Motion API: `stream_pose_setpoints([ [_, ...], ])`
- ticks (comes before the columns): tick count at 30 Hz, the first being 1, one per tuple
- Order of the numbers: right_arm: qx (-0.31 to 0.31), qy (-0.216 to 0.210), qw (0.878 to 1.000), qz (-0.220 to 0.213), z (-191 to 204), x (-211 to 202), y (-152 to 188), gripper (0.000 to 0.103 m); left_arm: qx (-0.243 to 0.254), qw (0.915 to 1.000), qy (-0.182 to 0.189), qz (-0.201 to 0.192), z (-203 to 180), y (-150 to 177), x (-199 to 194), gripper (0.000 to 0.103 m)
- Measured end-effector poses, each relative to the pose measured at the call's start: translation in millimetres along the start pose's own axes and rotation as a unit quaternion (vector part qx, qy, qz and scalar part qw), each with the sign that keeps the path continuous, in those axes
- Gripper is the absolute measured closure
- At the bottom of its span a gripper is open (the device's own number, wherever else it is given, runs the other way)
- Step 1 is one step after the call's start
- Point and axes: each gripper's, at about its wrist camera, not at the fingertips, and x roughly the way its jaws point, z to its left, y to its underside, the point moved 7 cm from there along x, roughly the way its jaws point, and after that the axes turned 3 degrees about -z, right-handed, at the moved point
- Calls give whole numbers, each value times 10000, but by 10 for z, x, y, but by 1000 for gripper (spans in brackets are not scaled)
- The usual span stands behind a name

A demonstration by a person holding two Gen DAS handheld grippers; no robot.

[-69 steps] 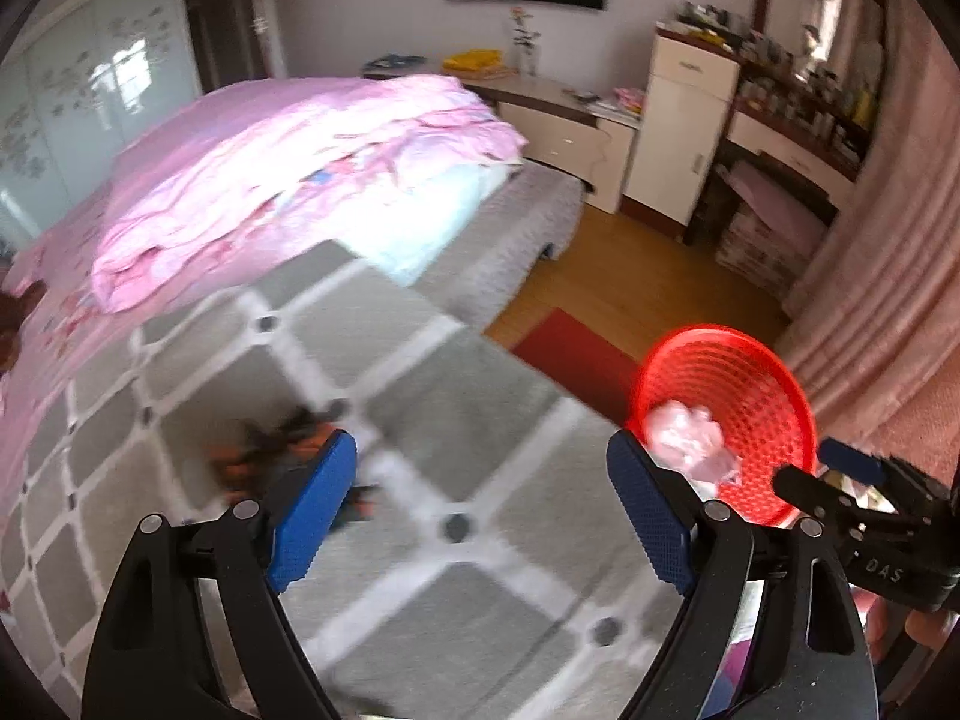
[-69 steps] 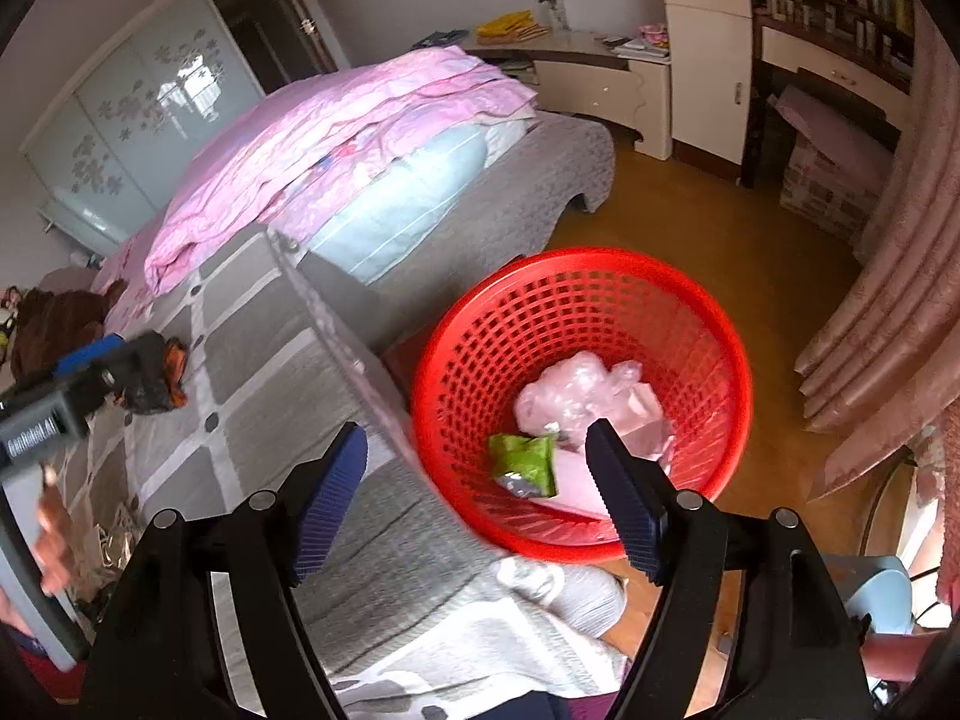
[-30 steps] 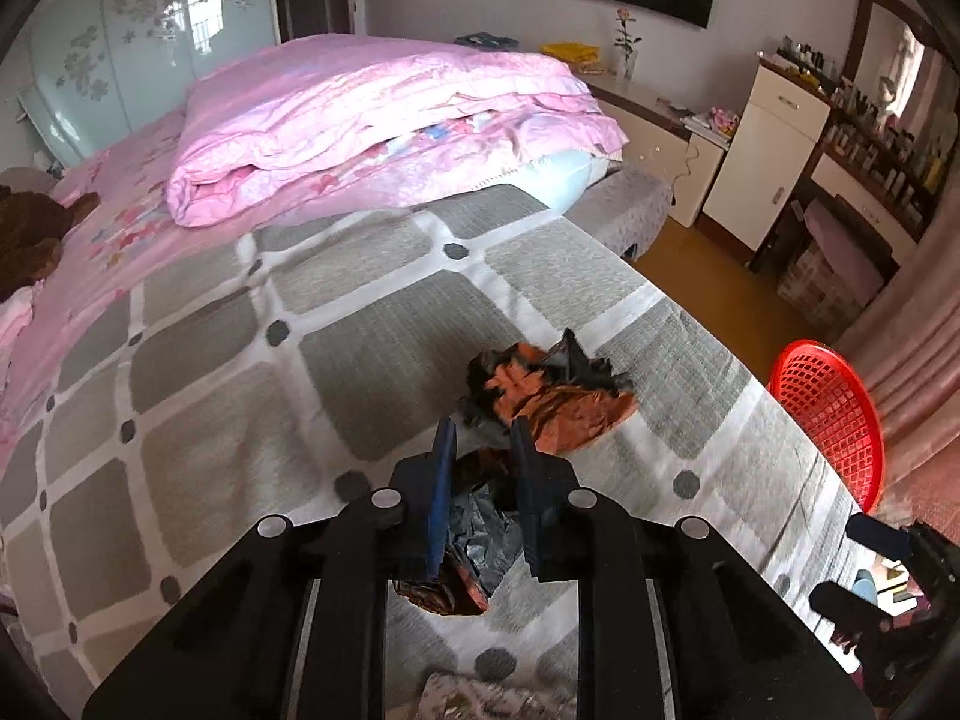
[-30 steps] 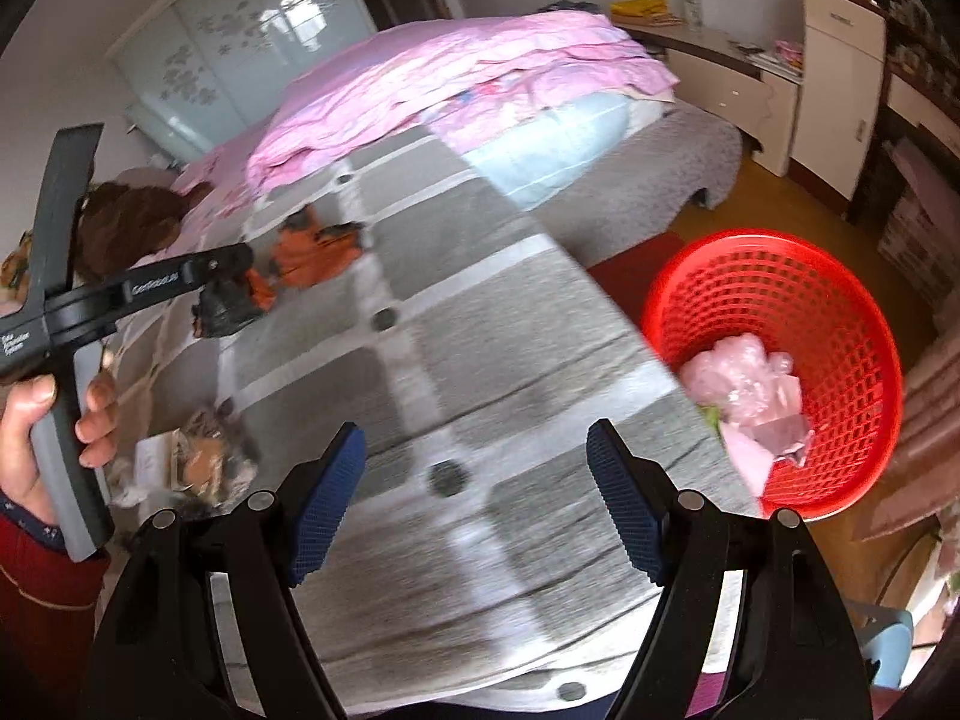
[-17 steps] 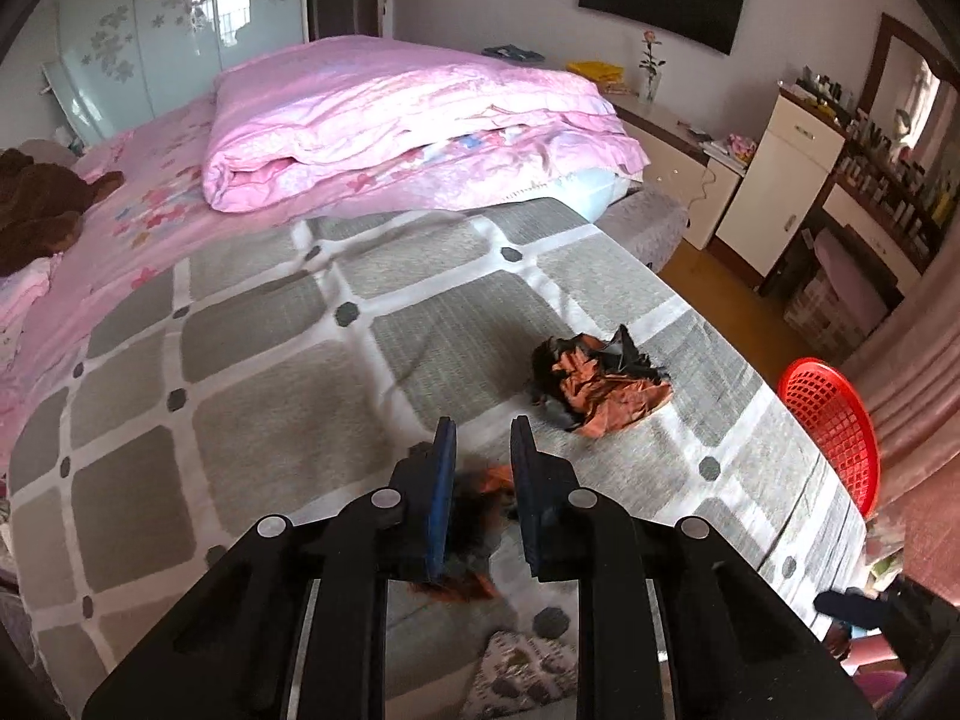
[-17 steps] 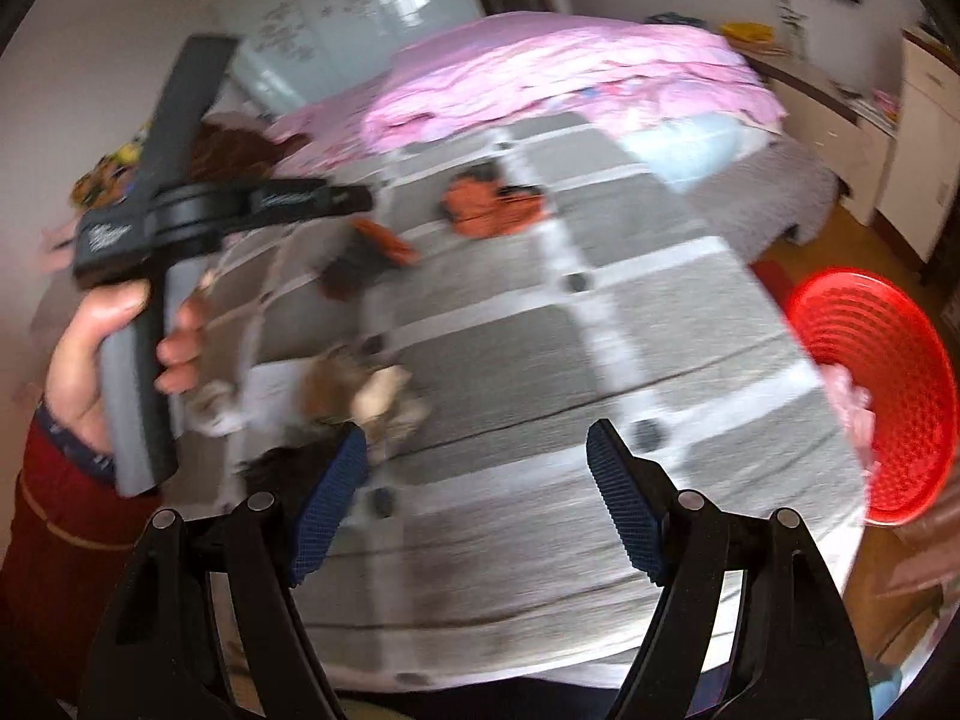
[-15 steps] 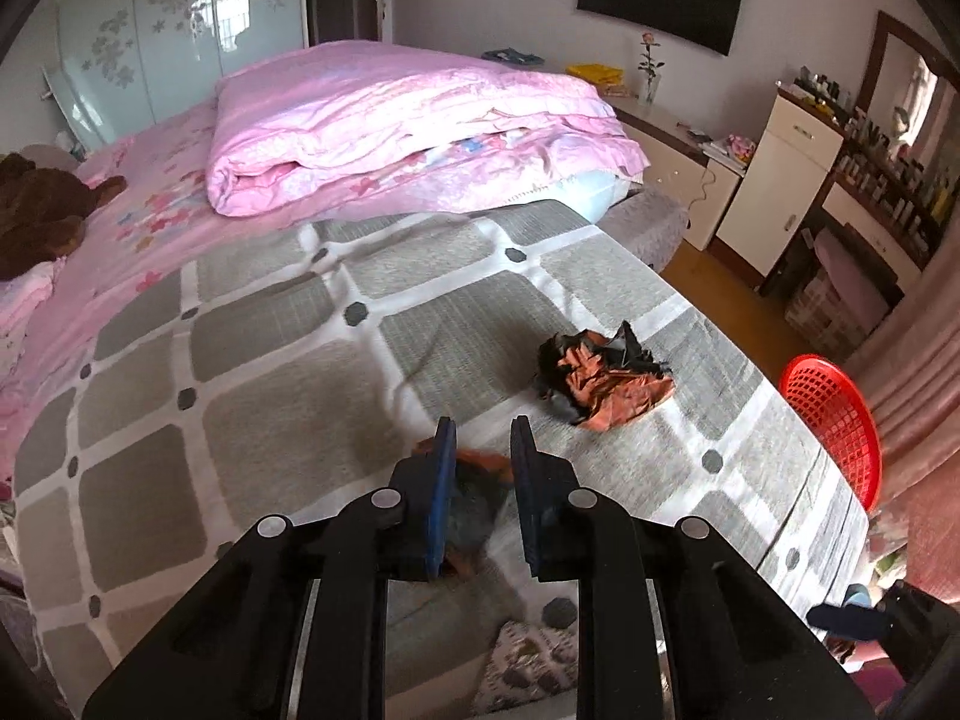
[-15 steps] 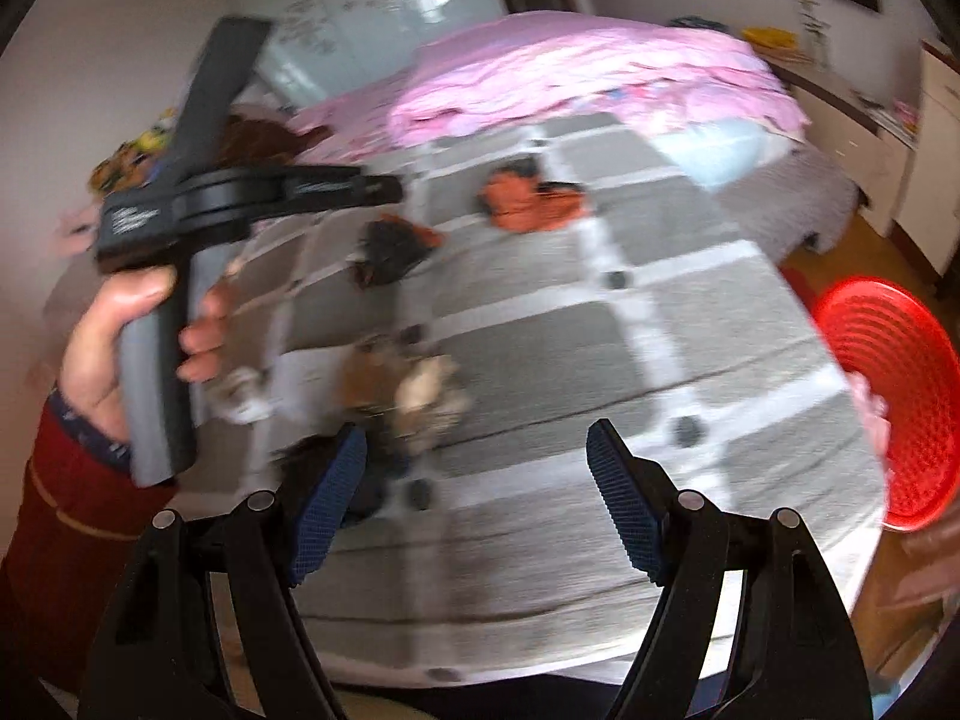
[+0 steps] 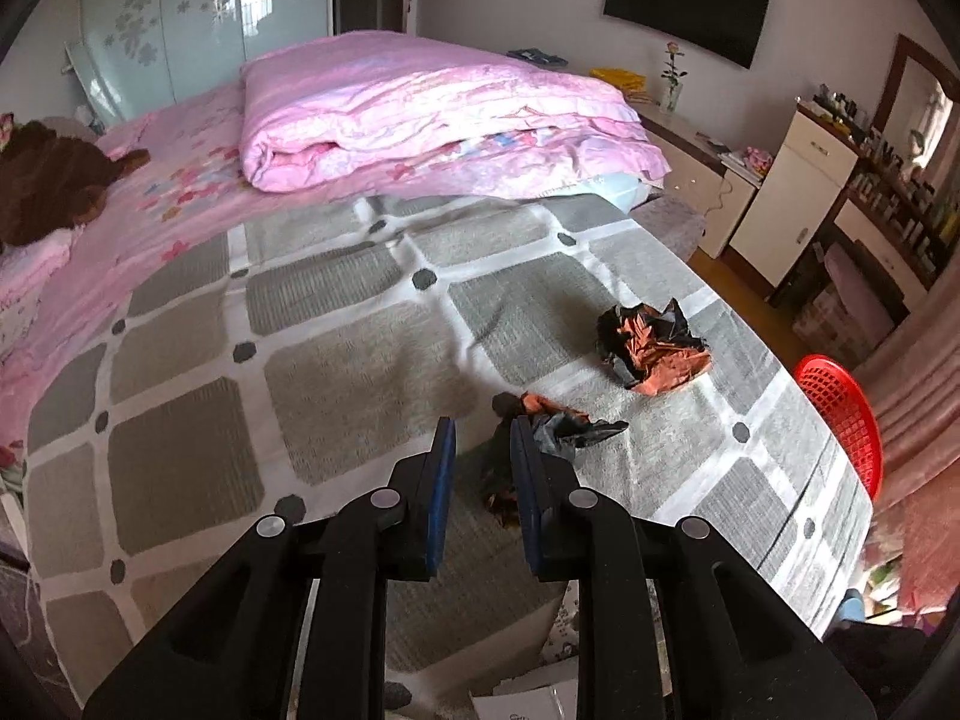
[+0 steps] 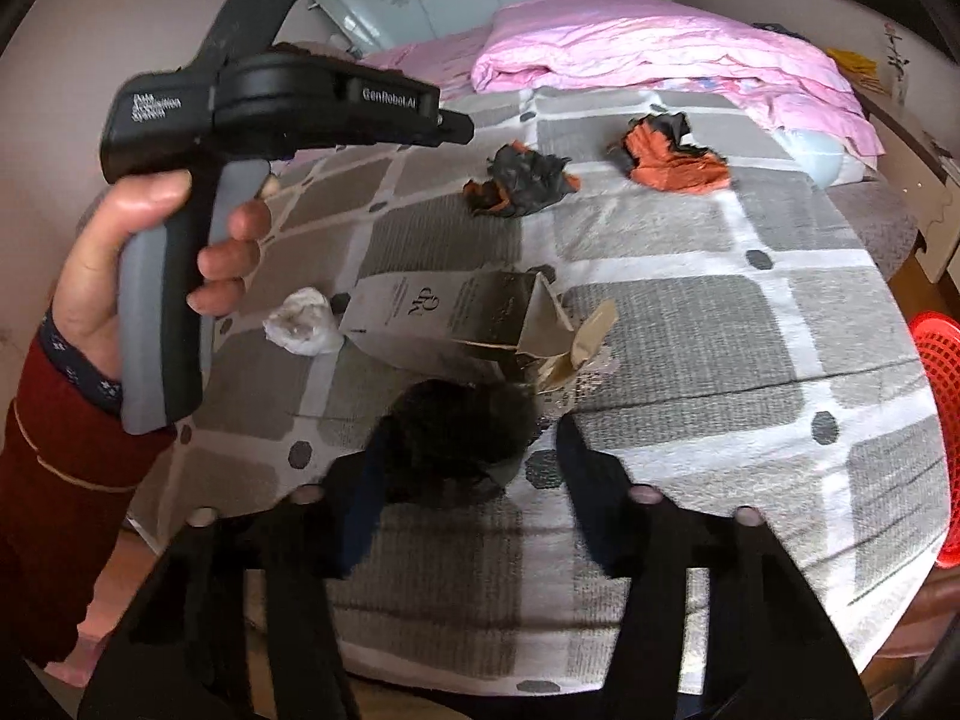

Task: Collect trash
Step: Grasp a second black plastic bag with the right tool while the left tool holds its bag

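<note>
1. My left jaws (image 9: 480,438) are drawn close, with only a narrow gap between the blue pads.
2. A crumpled black-and-orange foil wrapper (image 9: 552,426) shows in that gap and spills out to its right. I cannot tell whether I pinch it or it lies on the bed beyond me.
3. From the right wrist camera, the same wrapper (image 10: 519,180) sits just beside the tip of my left jaws (image 10: 453,126), which a hand (image 10: 150,252) in a dark red sleeve holds by the grey handle.
4. My right jaws (image 10: 471,435) stand wide open, blurred, low over the near edge of the grey-and-white checked bedspread (image 10: 690,372).
5. A dark fuzzy lump (image 10: 456,414) lies between them, closer to the left finger; it is too blurred to say what it is.
6. Just beyond it lies a beige cardboard box with torn open flaps (image 10: 444,312), a white crumpled tissue (image 10: 300,324) touching its left end.
7. A larger orange-and-black crumpled wrapper (image 10: 672,162) lies farther off, to the right.
8. A red plastic mesh basket (image 9: 840,414) stands on the floor past the right edge of the bed.
</note>
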Motion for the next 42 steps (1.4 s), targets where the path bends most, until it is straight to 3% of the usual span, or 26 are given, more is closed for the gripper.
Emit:
stream_pose_setpoints([
  [2,-30,-22,10000,6,17,13,9,66,-3,10000,-16,-6,8,9,-5,67],
  [4,-69,-63,10000,22,38,20,4,72,30,10000,-48,-43,11,17,-18,62],
  [11,-53,46,9999,-97,-31,-137,-21,79,1,10000,5,7,31,66,4,53],
  [14,144,226,9992,-282,-231,-345,-60,79,26,10000,19,-6,30,81,4,46],
  [20,618,725,9940,-542,-770,-559,-164,79,136,9999,85,36,-31,77,75,42],
  [33,1093,943,9876,-622,-1189,-548,-260,79,726,9967,86,352,-241,124,405,42],
  [34,1112,948,9873,-620,-1200,-543,-260,79,818,9961,39,342,-264,135,412,44],
  [37,1172,970,9864,-619,-1262,-529,-268,79,968,9945,-39,402,-297,174,432,69],
  [42,1267,1002,9846,-674,-1346,-539,-299,79,913,9952,-43,357,-268,181,417,74],
])
